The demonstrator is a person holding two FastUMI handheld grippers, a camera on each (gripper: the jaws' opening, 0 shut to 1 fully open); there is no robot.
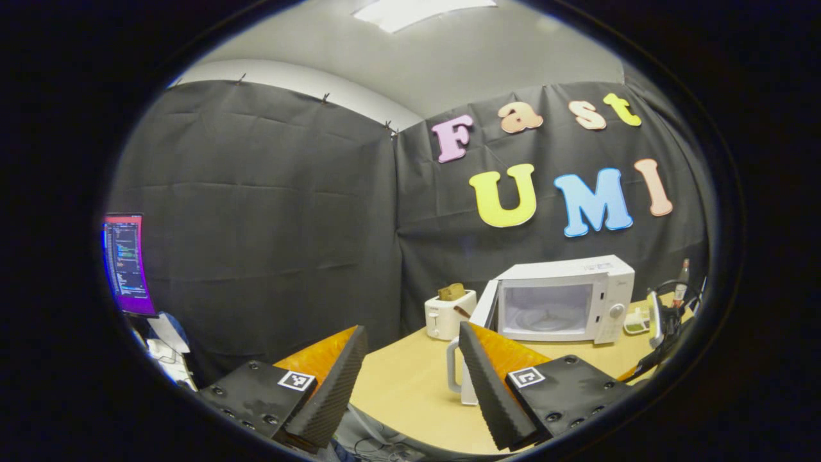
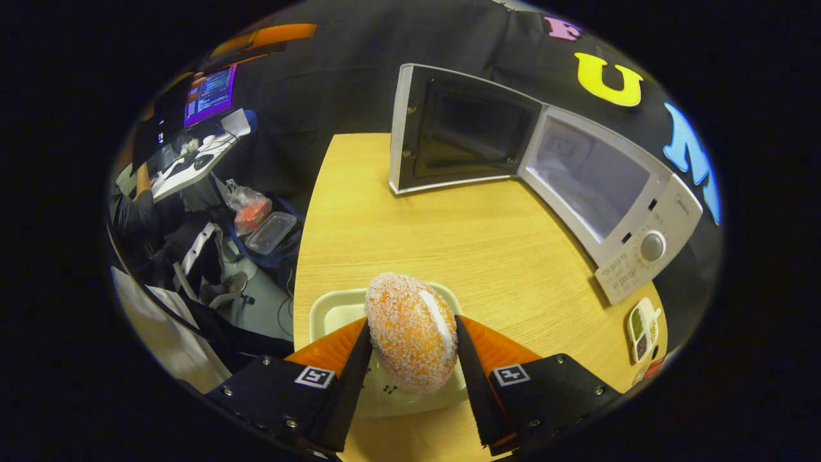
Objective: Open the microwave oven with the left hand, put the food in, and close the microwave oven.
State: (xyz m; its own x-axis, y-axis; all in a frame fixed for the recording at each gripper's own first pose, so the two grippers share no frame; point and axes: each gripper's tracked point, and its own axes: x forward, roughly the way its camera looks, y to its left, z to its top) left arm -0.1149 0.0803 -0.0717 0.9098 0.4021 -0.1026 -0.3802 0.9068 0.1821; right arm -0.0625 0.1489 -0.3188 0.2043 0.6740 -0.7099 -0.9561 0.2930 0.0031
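The white microwave oven (image 1: pixel 564 298) stands at the back right of the wooden table (image 1: pixel 410 378), its door (image 1: pixel 484 307) swung out to the left. My left gripper (image 1: pixel 412 340) is open and holds nothing, well short of the oven. In the right gripper view the door (image 2: pixel 462 131) stands wide open beside the lit cavity (image 2: pixel 590 173) and the control panel (image 2: pixel 648 250). My right gripper (image 2: pixel 412 327) is shut on the food, an orange crumb-coated bun (image 2: pixel 410 333), above a pale tray (image 2: pixel 330 308) at the table's near edge. Whether the bun touches the tray I cannot tell.
A white toaster (image 1: pixel 449 314) with bread stands left of the oven, and a white jug (image 1: pixel 457 372) sits partly behind my left gripper's finger. A small compartment dish (image 2: pixel 643 327), cables (image 1: pixel 667 321) and a bottle (image 1: pixel 682 279) lie right of the oven. A monitor (image 1: pixel 128 263) and a seated person (image 2: pixel 135 205) are off the table's left.
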